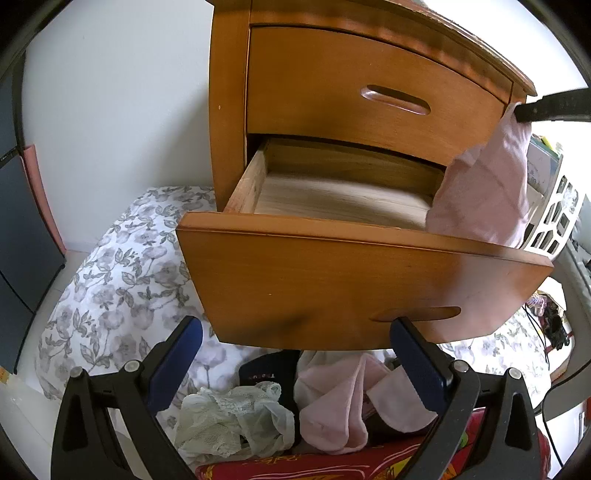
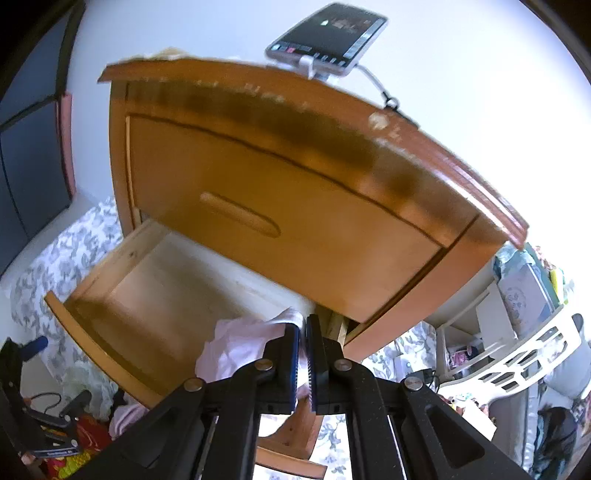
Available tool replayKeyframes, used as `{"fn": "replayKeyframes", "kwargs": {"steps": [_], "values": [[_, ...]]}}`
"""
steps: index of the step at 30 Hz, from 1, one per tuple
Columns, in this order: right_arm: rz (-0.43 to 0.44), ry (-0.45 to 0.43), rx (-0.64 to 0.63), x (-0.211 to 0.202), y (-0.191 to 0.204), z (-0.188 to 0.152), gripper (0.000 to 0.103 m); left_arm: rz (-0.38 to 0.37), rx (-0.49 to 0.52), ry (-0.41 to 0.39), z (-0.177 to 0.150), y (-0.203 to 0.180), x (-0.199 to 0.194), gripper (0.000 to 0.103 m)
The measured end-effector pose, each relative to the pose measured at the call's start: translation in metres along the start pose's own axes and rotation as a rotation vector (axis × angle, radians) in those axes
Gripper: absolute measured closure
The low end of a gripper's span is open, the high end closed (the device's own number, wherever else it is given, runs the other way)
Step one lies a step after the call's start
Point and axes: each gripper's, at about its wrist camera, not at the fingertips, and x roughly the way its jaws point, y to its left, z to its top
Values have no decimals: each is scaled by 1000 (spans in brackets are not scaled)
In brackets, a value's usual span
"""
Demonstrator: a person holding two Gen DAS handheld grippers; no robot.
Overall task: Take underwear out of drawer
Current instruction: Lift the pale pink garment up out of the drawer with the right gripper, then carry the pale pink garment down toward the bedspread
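Observation:
The wooden nightstand's lower drawer (image 1: 332, 199) is pulled out, and its bare wooden bottom (image 2: 166, 288) shows. My right gripper (image 2: 303, 326) is shut on a pale pink underwear piece (image 2: 240, 345), held above the drawer's right end. In the left wrist view that pink piece (image 1: 484, 192) hangs from the right gripper (image 1: 522, 110) beside the closed upper drawer (image 1: 369, 92). My left gripper (image 1: 297, 326) is open just in front of the drawer's front panel (image 1: 332, 284), with nothing between its blue pads (image 1: 184, 354).
Under the drawer front lies a heap of clothes: white lace (image 1: 229, 417), pink garments (image 1: 340, 402) and a black piece (image 1: 269, 369) on red fabric (image 1: 314, 465). A floral sheet (image 1: 122, 280) covers the floor. A phone on a stand (image 2: 328, 33) sits atop the nightstand. A white basket (image 2: 524, 362) is at the right.

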Motion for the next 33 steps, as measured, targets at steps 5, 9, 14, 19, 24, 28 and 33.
{"fn": "replayKeyframes", "kwargs": {"steps": [5, 9, 14, 19, 24, 28, 33], "values": [[-15, -56, 19, -25, -5, 14, 99, 1, -1, 4, 0, 0, 1, 2], [-22, -124, 32, -53, -12, 26, 99, 2, -1, 3, 1, 0, 1, 2], [-34, -221, 38, -98, -18, 38, 99, 4, -6, 4, 1, 0, 0, 2], [-42, -302, 52, -138, -25, 42, 99, 12, -4, -1, 0, -1, 0, 2], [-48, -358, 46, -175, -28, 40, 99, 13, -10, 2, 0, 0, 0, 2], [-57, -384, 21, -200, -26, 33, 99, 20, -16, 2, 0, 1, -1, 2], [-57, -376, -4, -220, -25, 17, 99, 37, -9, 0, 0, 0, -1, 2]]}}
